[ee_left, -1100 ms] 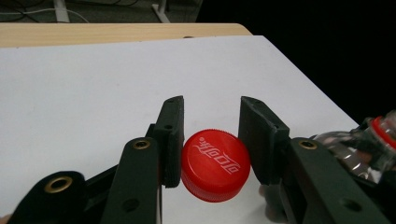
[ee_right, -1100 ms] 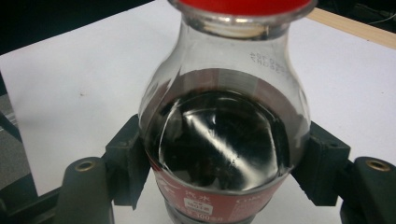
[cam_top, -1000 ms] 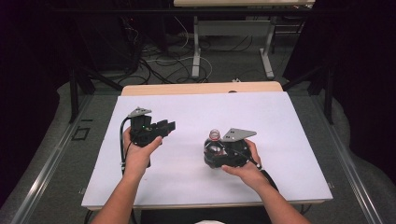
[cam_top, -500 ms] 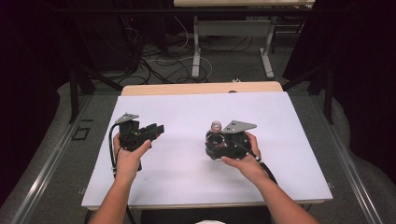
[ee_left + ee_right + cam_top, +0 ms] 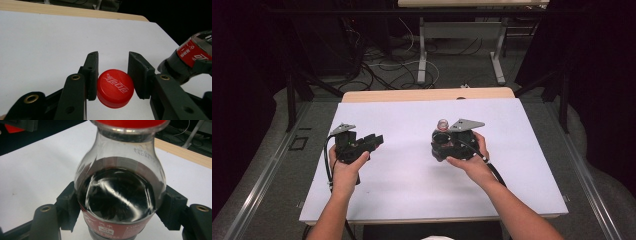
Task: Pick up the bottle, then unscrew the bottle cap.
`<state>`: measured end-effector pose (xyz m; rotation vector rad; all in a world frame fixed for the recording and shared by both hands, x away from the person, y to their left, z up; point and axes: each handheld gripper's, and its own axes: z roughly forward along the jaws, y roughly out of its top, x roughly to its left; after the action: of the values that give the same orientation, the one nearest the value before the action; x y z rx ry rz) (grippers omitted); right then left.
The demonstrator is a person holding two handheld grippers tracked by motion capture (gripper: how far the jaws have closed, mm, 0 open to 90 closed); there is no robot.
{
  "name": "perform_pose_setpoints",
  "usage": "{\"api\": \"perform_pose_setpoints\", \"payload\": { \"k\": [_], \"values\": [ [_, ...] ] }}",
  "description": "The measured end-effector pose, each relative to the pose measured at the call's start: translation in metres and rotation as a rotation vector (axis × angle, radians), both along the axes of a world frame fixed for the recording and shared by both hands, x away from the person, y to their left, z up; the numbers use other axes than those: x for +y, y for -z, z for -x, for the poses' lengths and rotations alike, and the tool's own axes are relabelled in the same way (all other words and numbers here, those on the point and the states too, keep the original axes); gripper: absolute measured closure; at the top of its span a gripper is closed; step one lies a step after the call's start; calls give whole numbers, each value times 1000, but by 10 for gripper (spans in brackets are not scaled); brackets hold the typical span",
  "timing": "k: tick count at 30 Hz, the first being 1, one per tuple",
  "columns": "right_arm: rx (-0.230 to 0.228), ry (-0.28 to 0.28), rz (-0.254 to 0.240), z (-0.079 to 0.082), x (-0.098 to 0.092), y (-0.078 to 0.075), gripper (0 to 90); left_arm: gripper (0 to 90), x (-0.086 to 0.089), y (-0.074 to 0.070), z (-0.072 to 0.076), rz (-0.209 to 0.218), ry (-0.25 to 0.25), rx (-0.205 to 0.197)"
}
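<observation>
A red bottle cap (image 5: 115,88) with white lettering sits between the jaws of my left gripper (image 5: 112,65), and both pads press on its sides. In the high view the left gripper (image 5: 373,141) hovers over the left part of the white table top (image 5: 412,175). My right gripper (image 5: 120,206) is shut on a clear bottle (image 5: 120,195) of dark cola with a red label. In the high view that bottle (image 5: 443,124) stands upright in the right gripper (image 5: 441,140) near the table's middle, its neck uncapped. From the left gripper view the bottle (image 5: 196,51) appears at the right edge.
A wooden strip (image 5: 427,94) runs along the table's far edge. Beyond it are cables and the legs of another table (image 5: 422,55) on the floor. Dark floor and metal rails (image 5: 257,180) flank both sides. White surface lies between and in front of the hands.
The left gripper with the cap has shifted left, away from the bottle. The right gripper has lifted the bottle slightly, farther up the table. Both grips are unchanged.
</observation>
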<state>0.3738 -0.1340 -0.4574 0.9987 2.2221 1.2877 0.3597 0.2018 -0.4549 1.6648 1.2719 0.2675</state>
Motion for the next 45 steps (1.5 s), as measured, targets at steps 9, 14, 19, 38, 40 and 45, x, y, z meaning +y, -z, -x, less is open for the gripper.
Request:
{"api": "perform_pose_setpoints", "payload": {
  "k": [9, 14, 19, 38, 40, 45],
  "values": [
    [0, 37, -24, -18, 2, -5, 301, 618, 1, 2, -1, 5, -5, -4],
    [4, 67, -32, -29, 5, -3, 301, 618, 1, 3, 0, 7, -9, -2],
    [21, 104, -41, -41, 6, 4, 300, 618, 3, 2, 0, 14, -12, -1],
    [35, 192, -28, -82, 11, 36, 298, 618, 8, 4, -1, 25, -15, 12],
    [40, 198, -28, -85, 14, 40, 298, 618, 7, 4, -2, 30, -14, 14],
    [33, 202, -15, -89, 19, 49, 298, 618, 7, 5, -2, 29, -8, 19]
  ]
}}
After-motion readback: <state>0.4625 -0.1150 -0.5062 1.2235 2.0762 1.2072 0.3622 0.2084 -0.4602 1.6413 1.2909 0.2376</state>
